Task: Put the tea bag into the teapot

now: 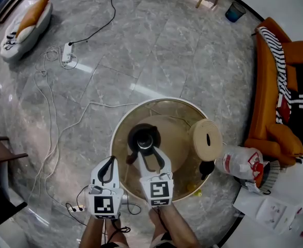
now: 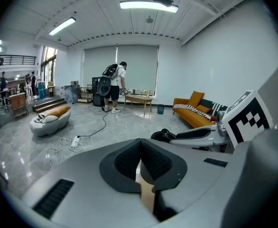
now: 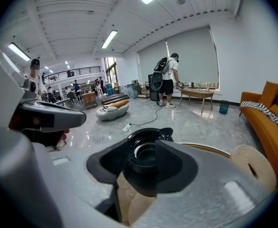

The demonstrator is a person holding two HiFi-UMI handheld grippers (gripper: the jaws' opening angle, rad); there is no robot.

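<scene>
Tea bag shows in no view: not on the round table [image 1: 121, 119], not in either claw, and there is no string or tag over the rim of the teapot [image 3: 146, 152]. The black teapot stands lidless near the middle of the table, its mouth open and its inside too dark to check. The right gripper [image 1: 146, 151] hangs directly over that mouth, tilted down, jaws spread apart with nothing between them. In the right gripper view only the pot's opening shows through the gap, and the pads do not touch the rim. The left gripper [image 1: 111, 160] sits just beside it at the near table edge, jaws pressed together and empty, clear of the pot. Judgement: the drop looks done, or as good as done, since an open, empty claw over an open pot with no bag left outside fits the bag lying inside — unconfirmed, as the bag itself cannot be seen. What seems left is pulling the right gripper back from the mouth and perhaps putting a lid on. A dark object [image 1: 207, 168] beside the beige woven disc [image 1: 206, 138] at the table's right could be the lid — cannot tell.
</scene>
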